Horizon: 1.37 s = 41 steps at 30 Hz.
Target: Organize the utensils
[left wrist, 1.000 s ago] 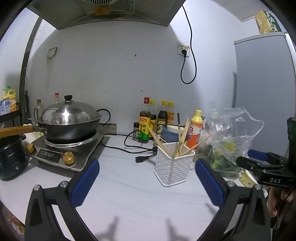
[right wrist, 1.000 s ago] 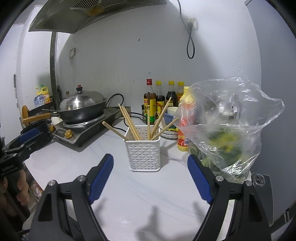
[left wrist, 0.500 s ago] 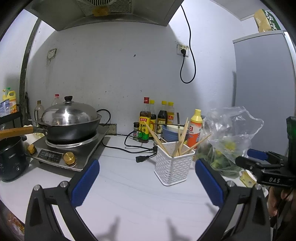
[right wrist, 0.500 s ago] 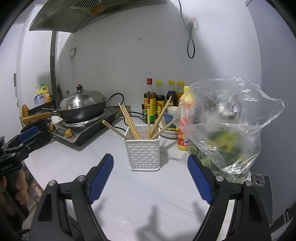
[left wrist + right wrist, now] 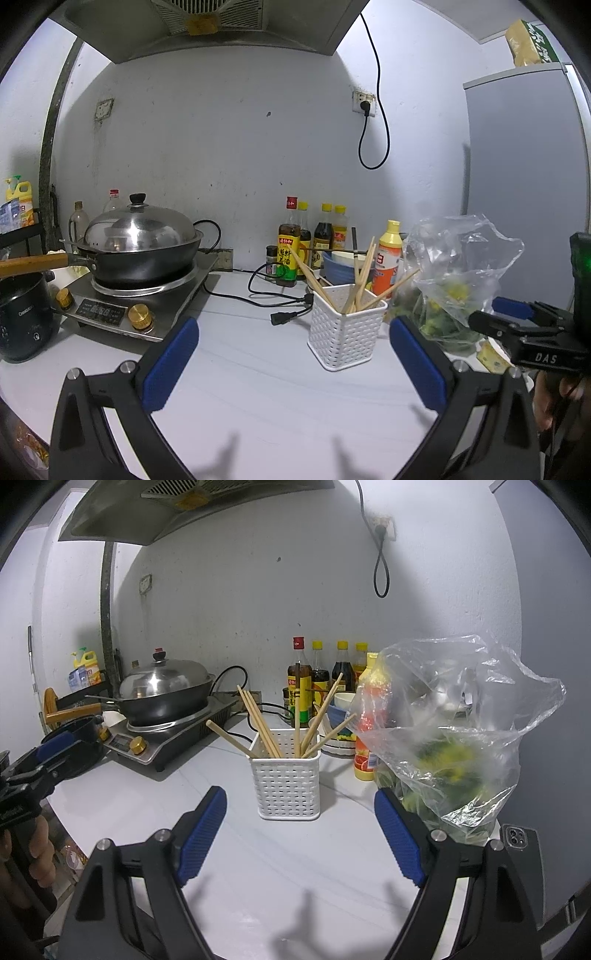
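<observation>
Facing chopsticks (image 5: 264,727), seemingly all in holder (image 5: 286,779)

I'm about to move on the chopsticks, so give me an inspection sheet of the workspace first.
Surface: white countertop, bare in front of both claws.
Job's things: wooden chopsticks leaning in a white perforated plastic holder.
Clutter: clear plastic bag of greens, orange squeeze bottle with yellow cap, dark sauce bottles, stacked bowls, lidded steel wok on a silver induction cooker, black pot.
Grippers: left claw open, empty; right claw open, empty.
Cables: black power cord unplugged on the counter; another hangs from the wall socket.
Surroundings: range hood, grey refrigerator.
</observation>
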### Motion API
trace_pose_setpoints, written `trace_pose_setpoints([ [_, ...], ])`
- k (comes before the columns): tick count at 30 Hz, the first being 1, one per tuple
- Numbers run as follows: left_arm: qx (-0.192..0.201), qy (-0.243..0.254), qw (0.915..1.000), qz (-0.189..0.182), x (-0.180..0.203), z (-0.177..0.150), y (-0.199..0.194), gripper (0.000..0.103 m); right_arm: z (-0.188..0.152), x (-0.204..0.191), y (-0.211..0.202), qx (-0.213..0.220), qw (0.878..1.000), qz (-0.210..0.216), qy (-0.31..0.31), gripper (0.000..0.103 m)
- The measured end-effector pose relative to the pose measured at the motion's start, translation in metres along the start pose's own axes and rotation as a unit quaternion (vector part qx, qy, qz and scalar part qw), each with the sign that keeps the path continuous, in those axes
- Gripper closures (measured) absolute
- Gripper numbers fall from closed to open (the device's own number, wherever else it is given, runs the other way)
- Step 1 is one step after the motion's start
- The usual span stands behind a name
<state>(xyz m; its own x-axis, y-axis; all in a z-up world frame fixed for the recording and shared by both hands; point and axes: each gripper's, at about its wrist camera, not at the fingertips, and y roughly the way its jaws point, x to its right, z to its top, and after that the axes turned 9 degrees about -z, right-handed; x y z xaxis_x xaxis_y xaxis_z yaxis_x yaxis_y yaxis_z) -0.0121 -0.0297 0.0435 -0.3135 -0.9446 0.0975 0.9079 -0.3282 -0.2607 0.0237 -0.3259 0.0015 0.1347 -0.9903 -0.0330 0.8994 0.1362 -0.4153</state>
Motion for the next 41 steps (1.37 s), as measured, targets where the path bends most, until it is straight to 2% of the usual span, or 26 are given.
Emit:
trace_pose_setpoints([
  [25, 0.002, 0.003, 1.0000, -0.002, 0.001, 0.002, -0.002, 0.000, 0.002, -0.003, -0.004, 0.000, 1.000, -0.002, -0.003, 0.022],
  [41, -0.011, 0.000, 0.9999, -0.001, -0.005, -0.006, 0.015, 0.000, -0.001, -0.001, 0.015, -0.015, 1.000, 0.000, -0.006, 0.022],
])
